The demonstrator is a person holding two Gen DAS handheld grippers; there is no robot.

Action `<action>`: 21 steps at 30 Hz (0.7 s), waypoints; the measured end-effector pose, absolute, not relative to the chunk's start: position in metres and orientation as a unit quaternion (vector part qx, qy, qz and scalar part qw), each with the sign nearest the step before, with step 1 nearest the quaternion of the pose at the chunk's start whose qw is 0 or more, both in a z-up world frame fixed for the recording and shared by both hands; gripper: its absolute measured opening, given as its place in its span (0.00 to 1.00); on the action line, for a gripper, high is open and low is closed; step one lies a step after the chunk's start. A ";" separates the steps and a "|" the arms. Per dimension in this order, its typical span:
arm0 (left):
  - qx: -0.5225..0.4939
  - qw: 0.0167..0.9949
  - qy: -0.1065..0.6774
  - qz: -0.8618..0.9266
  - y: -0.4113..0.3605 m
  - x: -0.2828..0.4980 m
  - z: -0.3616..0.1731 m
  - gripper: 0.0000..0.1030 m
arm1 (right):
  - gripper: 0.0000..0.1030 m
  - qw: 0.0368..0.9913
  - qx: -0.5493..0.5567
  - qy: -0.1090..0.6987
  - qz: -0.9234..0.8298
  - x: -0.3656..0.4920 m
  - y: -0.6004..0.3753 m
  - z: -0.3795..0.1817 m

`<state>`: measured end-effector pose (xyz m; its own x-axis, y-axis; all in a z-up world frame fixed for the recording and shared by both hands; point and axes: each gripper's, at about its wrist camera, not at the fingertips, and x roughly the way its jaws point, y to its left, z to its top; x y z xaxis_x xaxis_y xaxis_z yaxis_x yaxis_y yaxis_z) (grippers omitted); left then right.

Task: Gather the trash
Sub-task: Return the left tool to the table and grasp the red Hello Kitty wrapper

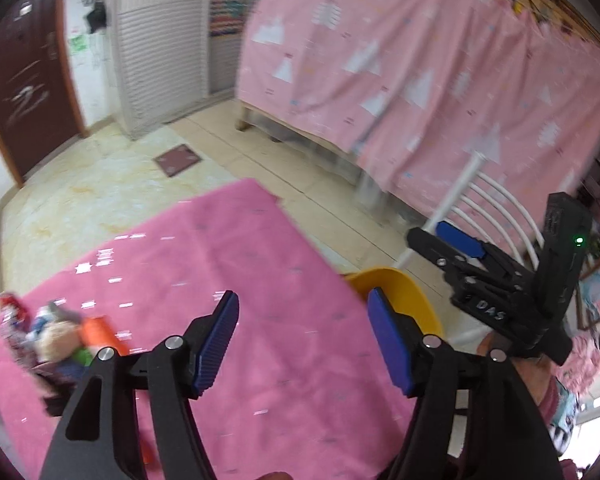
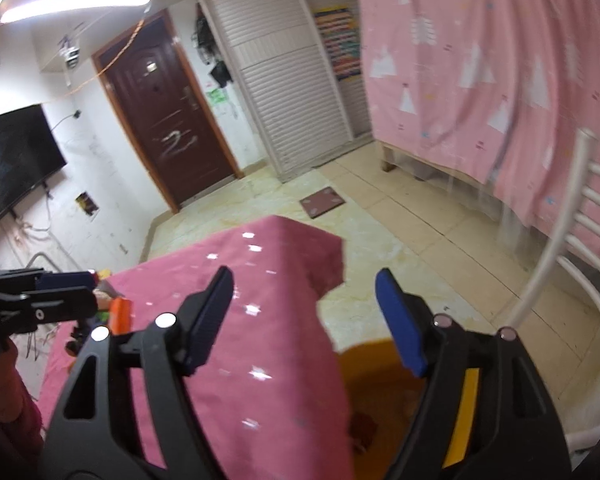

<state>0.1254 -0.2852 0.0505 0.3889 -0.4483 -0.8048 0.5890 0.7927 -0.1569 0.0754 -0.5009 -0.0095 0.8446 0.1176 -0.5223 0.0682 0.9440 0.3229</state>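
A pile of trash [image 1: 56, 340], wrappers and an orange packet, lies at the left end of the table with the pink cloth [image 1: 228, 280]. My left gripper [image 1: 302, 340] is open and empty above the cloth, right of the pile. A yellow bin [image 1: 400, 292] stands below the table's right edge; it also shows in the right wrist view [image 2: 376, 384] with a scrap inside. My right gripper [image 2: 304, 312] is open and empty above the table's edge and the bin. It also appears in the left wrist view [image 1: 444, 240]. The left gripper shows in the right wrist view [image 2: 60, 284] near the orange packet [image 2: 122, 314].
A white slatted chair [image 2: 580, 240] stands right of the bin. A pink curtain [image 1: 420, 60] hangs over a frame behind it. A brown door [image 2: 168, 112], a white louvred cabinet [image 2: 284, 72] and a wall TV [image 2: 16, 152] lie beyond the tiled floor [image 2: 420, 232].
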 end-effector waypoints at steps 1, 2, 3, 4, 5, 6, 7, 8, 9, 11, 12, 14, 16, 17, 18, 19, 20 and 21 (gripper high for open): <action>0.074 0.836 0.454 -0.300 -0.270 0.130 0.054 0.59 | 0.69 0.946 0.161 0.279 0.019 0.081 -0.491 -0.005; 0.071 0.839 0.453 -0.291 -0.259 0.135 0.055 0.59 | 0.69 0.947 0.156 0.279 0.026 0.086 -0.481 0.000; 0.067 0.845 0.452 -0.279 -0.242 0.140 0.057 0.59 | 0.69 0.948 0.148 0.279 0.035 0.091 -0.465 0.005; 0.065 0.850 0.450 -0.266 -0.226 0.146 0.060 0.59 | 0.69 0.949 0.142 0.279 0.041 0.094 -0.455 0.010; 0.062 0.853 0.449 -0.258 -0.214 0.150 0.061 0.59 | 0.69 0.949 0.135 0.280 0.046 0.098 -0.445 0.014; 0.056 0.859 0.447 -0.243 -0.193 0.157 0.063 0.59 | 0.69 0.950 0.126 0.280 0.054 0.103 -0.430 0.019; 0.054 0.862 0.446 -0.234 -0.179 0.162 0.064 0.59 | 0.69 0.950 0.121 0.280 0.060 0.107 -0.420 0.023; 0.051 0.865 0.446 -0.225 -0.167 0.168 0.065 0.59 | 0.69 0.950 0.116 0.281 0.066 0.110 -0.410 0.026; 0.043 0.868 0.448 -0.211 -0.151 0.175 0.065 0.60 | 0.69 0.950 0.110 0.283 0.074 0.116 -0.397 0.030; 0.035 0.871 0.452 -0.191 -0.124 0.186 0.064 0.60 | 0.69 0.948 0.100 0.287 0.091 0.126 -0.372 0.034; 0.030 0.872 0.454 -0.179 -0.110 0.192 0.064 0.60 | 0.69 0.947 0.098 0.289 0.096 0.129 -0.362 0.036; 0.026 0.873 0.460 -0.162 -0.089 0.204 0.062 0.60 | 0.69 0.943 0.096 0.297 0.117 0.141 -0.339 0.037; 0.025 0.874 0.464 -0.142 -0.066 0.216 0.060 0.60 | 0.69 0.939 0.091 0.304 0.132 0.149 -0.321 0.037; 0.026 0.874 0.466 -0.134 -0.059 0.220 0.058 0.60 | 0.69 0.937 0.089 0.308 0.140 0.153 -0.312 0.037; 0.028 0.875 0.467 -0.123 -0.049 0.226 0.056 0.60 | 0.69 0.933 0.085 0.314 0.153 0.159 -0.299 0.036; 0.031 0.875 0.469 -0.113 -0.039 0.231 0.053 0.60 | 0.69 0.930 0.083 0.319 0.161 0.163 -0.291 0.035; 0.034 0.876 0.471 -0.100 -0.030 0.239 0.049 0.61 | 0.69 0.927 0.080 0.325 0.170 0.168 -0.282 0.033; 0.034 0.876 0.472 -0.094 -0.021 0.245 0.046 0.61 | 0.69 0.922 0.074 0.334 0.181 0.173 -0.270 0.030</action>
